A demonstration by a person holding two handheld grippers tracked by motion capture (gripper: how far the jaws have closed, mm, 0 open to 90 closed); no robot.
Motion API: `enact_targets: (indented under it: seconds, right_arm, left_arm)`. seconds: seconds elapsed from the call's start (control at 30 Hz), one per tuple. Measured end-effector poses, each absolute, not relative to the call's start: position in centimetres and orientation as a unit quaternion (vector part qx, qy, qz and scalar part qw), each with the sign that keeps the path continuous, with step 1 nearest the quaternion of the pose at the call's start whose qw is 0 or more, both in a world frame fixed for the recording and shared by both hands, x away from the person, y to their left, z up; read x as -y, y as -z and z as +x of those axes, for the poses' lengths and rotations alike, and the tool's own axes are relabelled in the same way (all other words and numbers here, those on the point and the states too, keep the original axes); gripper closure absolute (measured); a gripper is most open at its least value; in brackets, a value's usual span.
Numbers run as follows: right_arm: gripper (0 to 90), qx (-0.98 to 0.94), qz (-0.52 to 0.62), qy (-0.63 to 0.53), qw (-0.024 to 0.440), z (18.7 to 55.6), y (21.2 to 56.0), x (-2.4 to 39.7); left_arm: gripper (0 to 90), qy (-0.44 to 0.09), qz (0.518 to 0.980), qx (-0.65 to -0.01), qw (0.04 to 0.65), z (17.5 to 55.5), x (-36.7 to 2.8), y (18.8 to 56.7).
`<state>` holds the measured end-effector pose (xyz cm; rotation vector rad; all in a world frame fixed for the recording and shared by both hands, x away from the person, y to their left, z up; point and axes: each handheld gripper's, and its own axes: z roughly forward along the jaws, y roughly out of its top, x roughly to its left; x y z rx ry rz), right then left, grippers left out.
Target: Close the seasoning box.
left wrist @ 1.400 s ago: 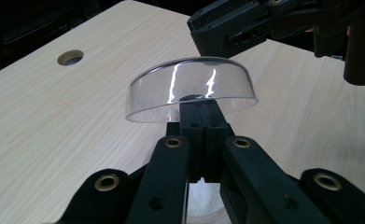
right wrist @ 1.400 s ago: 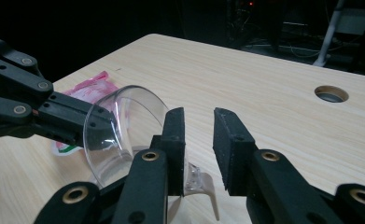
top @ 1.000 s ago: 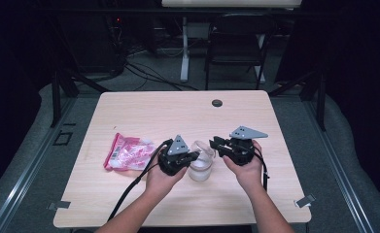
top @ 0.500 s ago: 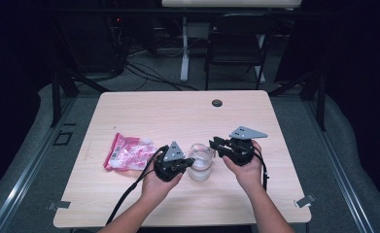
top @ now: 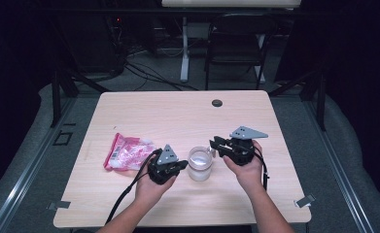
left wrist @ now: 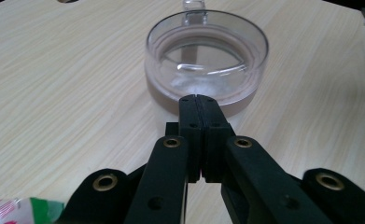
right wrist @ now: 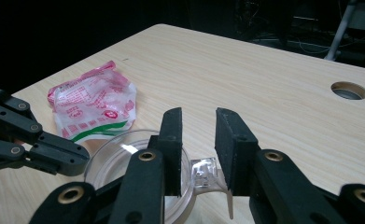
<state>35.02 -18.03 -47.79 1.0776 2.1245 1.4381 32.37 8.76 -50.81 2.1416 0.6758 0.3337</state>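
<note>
A clear glass mug (top: 199, 164) with some white powder at its bottom stands in the middle of the wooden table (top: 178, 116). My left gripper (top: 181, 165) is shut with nothing in it, and its tips lie just short of the mug's wall (left wrist: 207, 56). In the left gripper view the shut jaws (left wrist: 196, 98) point at the mug's near side. My right gripper (top: 215, 143) stands open on the mug's other side. The mug's handle (right wrist: 203, 172) sits low between its jaws (right wrist: 198, 114), with a gap on one side.
A pink and white snack packet (top: 127, 151) lies left of the mug, close behind my left hand. A round cable hole (top: 217, 103) sits near the table's far edge. A folding chair (top: 236, 39) and cables stand beyond the table.
My left gripper has drawn back toward the near edge and a little left, staying shut. The right gripper and the mug have kept their places.
</note>
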Motion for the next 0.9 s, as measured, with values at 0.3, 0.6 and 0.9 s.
enact_targets:
  seconds: [0.3, 0.6, 0.9]
  right_arm:
    - [72.1, -0.75, 0.383, -0.509, 0.18, 35.0, 47.8, 18.1]
    - [66.6, -0.75, 0.386, -0.505, 0.183, 35.1, 47.9, 18.2]
    - [50.5, -0.747, 0.391, -0.506, 0.184, 35.2, 48.2, 18.4]
  left_arm:
    - [82.9, -0.156, 0.846, -0.294, 0.417, 32.6, -11.8, 50.6]
    - [58.6, -0.18, 0.82, -0.341, 0.423, 32.9, -15.6, 50.9]
    - [42.2, -0.195, 0.789, -0.394, 0.43, 33.3, -19.5, 51.4]
